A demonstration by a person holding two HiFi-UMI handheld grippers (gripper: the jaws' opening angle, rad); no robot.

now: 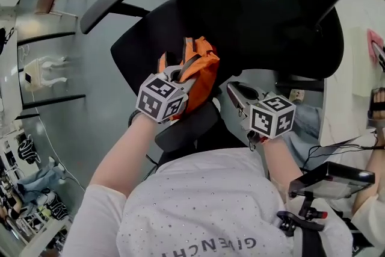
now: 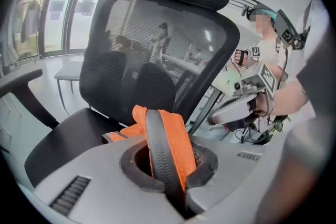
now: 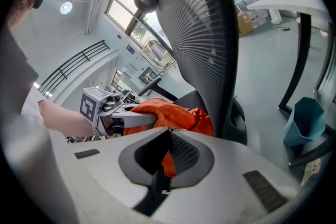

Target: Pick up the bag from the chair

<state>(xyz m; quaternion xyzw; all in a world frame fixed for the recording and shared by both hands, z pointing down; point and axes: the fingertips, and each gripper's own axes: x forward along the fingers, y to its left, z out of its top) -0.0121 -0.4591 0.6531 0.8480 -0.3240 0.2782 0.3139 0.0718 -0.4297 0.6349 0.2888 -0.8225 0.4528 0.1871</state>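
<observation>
Left gripper (image 1: pixel 184 79) pinches the orange bag (image 1: pixel 203 69) over the chair (image 1: pixel 147 39); right gripper (image 1: pixel 238 93) is pressed together, empty; grasp looks done, lifting clear remains.

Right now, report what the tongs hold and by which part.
The left tongs clamp the orange bag by its zippered edge; for the right tongs it cannot be told.

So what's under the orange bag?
The black chair seat lies below the orange bag. Whether the bag touches it is hidden by the bag itself and the left gripper.
</observation>
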